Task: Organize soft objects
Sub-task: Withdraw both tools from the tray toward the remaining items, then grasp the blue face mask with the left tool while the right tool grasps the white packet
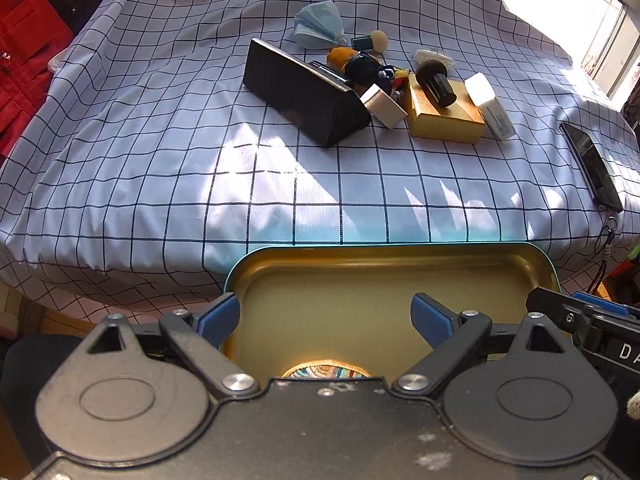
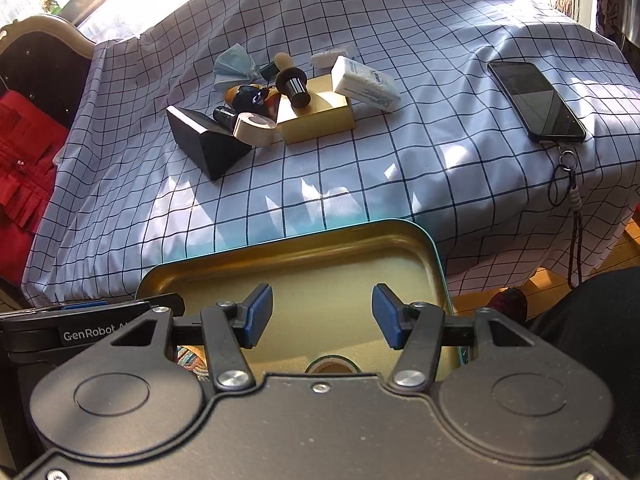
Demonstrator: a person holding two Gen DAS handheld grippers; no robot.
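Left wrist view: the left gripper (image 1: pixel 325 320) stands open, its blue pads (image 1: pixel 430 317) wide apart with nothing between them, above a gold-lined tin tray (image 1: pixel 400 256) with a teal rim. A round woven piece (image 1: pixel 325 370) shows at the tray's near edge, partly hidden by the gripper body. Beyond lies the bench under a checked cloth (image 1: pixel 200 140). On it a cluster sits together: a black wedge-shaped box (image 1: pixel 300 96), a gold box (image 1: pixel 444 114) with a black-handled brush (image 1: pixel 436 80) lying on it, a crumpled blue face mask (image 1: pixel 318 26) at the far side, and a white packet (image 1: pixel 494 108) just beside the gold box. A dark phone (image 1: pixel 592 168) lies well apart at the right.

Right wrist view: the right gripper (image 2: pixel 322 316) is also open and empty, pads (image 2: pixel 258 316) less widely spread, over the same tray. A tape roll (image 2: pixel 258 126) leans between the black box and the gold box. A red bag (image 2: pixel 28 152) is at the left edge
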